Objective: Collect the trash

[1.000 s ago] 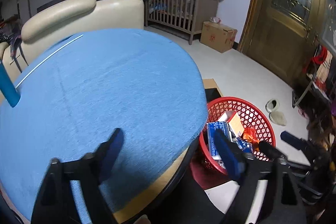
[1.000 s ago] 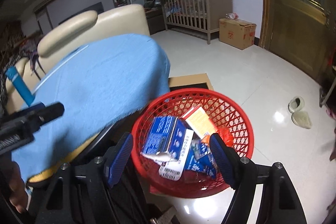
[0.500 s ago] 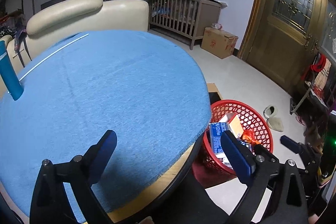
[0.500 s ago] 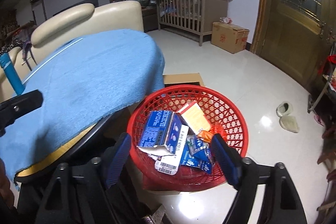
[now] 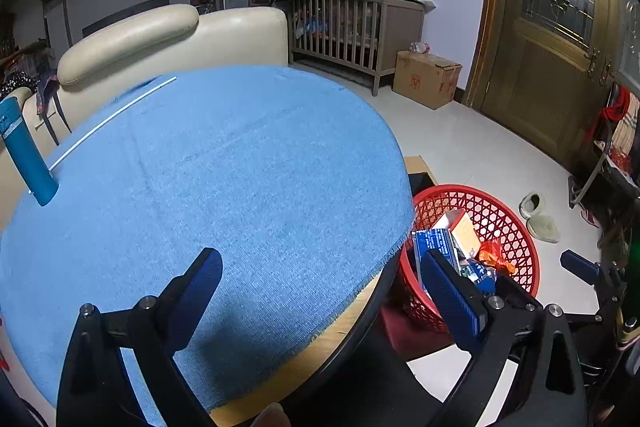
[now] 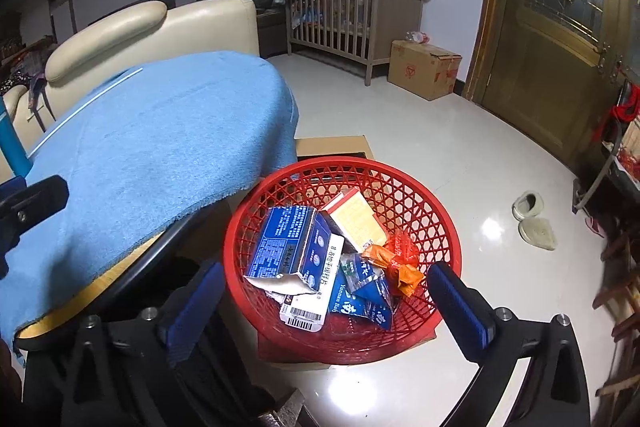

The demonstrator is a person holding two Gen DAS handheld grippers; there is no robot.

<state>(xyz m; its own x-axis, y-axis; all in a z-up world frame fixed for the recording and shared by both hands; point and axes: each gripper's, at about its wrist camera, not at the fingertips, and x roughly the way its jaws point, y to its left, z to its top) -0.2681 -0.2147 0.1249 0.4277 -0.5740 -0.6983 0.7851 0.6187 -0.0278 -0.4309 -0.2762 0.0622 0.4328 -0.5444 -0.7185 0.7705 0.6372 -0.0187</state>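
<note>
Between the right gripper's fingers point(image 6: 460, 301), "Yunnan Ba…" partly legible on a blue packet point(image 6: 362, 301); beside it, a barcode on a white box point(image 6: 310, 301) with Chinese print too small to read.

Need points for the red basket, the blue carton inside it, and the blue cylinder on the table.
red basket point(image 6: 404, 183), right wrist view, on the far rim.
blue carton point(image 6: 286, 241), right wrist view, on its printed top face.
blue cylinder point(image 5: 24, 151), left wrist view, on the middle of its side.
</note>
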